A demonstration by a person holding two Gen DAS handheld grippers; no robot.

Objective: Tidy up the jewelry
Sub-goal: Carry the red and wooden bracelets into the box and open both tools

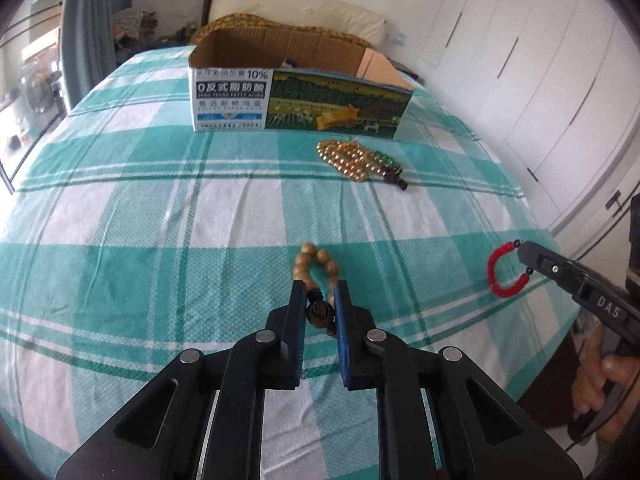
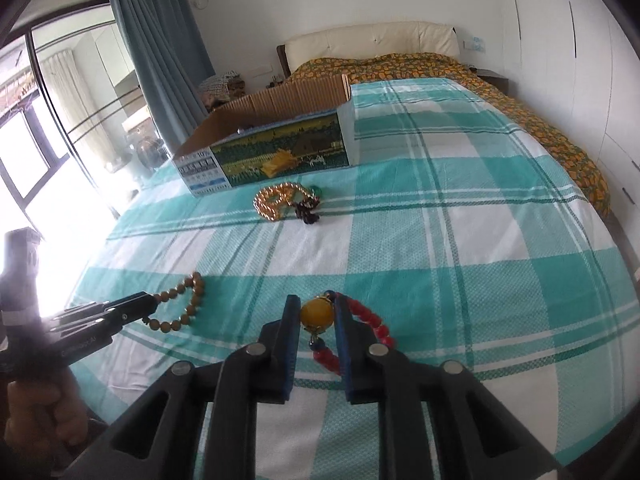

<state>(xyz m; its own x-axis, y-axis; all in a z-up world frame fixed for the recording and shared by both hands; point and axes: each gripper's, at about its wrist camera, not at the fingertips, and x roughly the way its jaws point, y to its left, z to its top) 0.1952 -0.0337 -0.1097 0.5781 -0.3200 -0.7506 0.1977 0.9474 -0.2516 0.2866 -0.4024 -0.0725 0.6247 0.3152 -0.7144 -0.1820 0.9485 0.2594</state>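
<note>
while both grippers hover above the checked bedsheet [image 1: 160,208], each one already has a bracelet. the left gripper [image 1: 318,292] has its jaws pinched nearly together on the wooden bead bracelet [image 1: 316,264], gripping at the dark carved bead where the strand gathers, so the loop of tan beads sticks out ahead of the fingertips. the right gripper [image 2: 318,308] pinches the red bead bracelet [image 2: 372,324] by its big yellow bead [image 2: 316,312], and the red loop hangs off to the right side of the jaws.

both pieces look light, but they are floppy: strung beads swing and sag, and round polished beads are slippery under flat pads. the large bead on each strand seems the best hold, since it fills the narrow gap and cannot slide along the cord. squeezing hard is probably safe for wood; the yellow bead may be more fragile, so a firm but gentle grip suits it.

1 pile is still on the sheet: a gold bead strand [image 1: 346,156] tangled with darker and green beads, lying just in front of the open cardboard box [image 1: 300,96] at the middle of the bed. that box looks like the likely place for all of it. the pile will likely come up as a clump, so it needs a pinch through several strands at once.
</note>
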